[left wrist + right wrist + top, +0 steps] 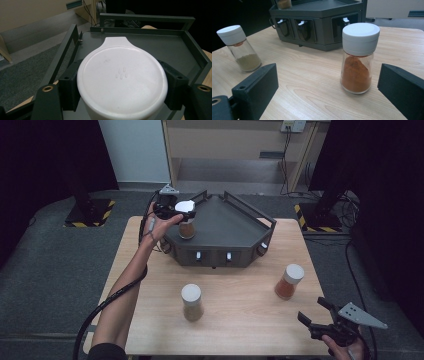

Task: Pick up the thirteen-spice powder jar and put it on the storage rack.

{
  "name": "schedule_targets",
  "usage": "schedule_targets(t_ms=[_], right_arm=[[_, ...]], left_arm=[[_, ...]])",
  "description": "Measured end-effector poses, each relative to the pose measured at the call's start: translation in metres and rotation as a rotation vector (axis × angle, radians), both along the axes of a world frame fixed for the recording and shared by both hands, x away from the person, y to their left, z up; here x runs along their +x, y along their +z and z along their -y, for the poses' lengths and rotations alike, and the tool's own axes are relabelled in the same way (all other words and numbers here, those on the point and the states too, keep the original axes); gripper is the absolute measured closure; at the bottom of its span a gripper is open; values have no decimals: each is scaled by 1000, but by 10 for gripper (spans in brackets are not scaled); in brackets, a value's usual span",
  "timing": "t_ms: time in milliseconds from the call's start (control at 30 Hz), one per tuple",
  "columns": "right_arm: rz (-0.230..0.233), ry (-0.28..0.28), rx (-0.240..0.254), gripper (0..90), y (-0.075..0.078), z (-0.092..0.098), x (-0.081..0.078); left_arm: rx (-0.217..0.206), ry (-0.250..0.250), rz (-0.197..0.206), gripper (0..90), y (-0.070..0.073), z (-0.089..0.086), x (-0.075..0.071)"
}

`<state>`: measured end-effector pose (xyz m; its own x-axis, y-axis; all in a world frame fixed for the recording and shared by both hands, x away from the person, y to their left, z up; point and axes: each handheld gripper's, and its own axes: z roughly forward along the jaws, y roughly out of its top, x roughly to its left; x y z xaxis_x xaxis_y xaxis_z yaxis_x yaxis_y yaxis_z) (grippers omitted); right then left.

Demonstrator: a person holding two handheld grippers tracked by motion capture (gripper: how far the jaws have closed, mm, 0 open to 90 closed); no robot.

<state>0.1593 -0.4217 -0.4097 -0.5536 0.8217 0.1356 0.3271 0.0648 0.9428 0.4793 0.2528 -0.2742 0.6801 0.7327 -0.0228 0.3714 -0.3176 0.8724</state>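
My left gripper is shut on the white lid of a glass spice jar with brown powder. It holds the jar upright over the left part of a dark angular rack; I cannot tell whether the jar's base touches the rack's top. The black pads press the lid from both sides. My right gripper stands open near the table's front right edge, nothing between its jaws. Just ahead of the right gripper stands an orange-powder jar.
A jar of olive-green powder stands at the table's front middle, seen at left as the olive jar. The rack has railings on top and three front slots with white clips. A cable trails from the left gripper along the forearm.
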Motion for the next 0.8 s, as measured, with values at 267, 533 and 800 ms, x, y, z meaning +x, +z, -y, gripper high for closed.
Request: schedule_targets(t_ms=[267, 533, 800], right_arm=[[0, 0, -1, 37, 0, 0, 0], [0, 0, 0, 37, 0, 0, 0], [2, 2, -4, 37, 0, -1, 0]], left_arm=[[-44, 13, -8, 147, -1, -3, 0], [-92, 32, 62, 54, 7, -7, -11], [-119, 14, 112, 45, 24, -17, -21]])
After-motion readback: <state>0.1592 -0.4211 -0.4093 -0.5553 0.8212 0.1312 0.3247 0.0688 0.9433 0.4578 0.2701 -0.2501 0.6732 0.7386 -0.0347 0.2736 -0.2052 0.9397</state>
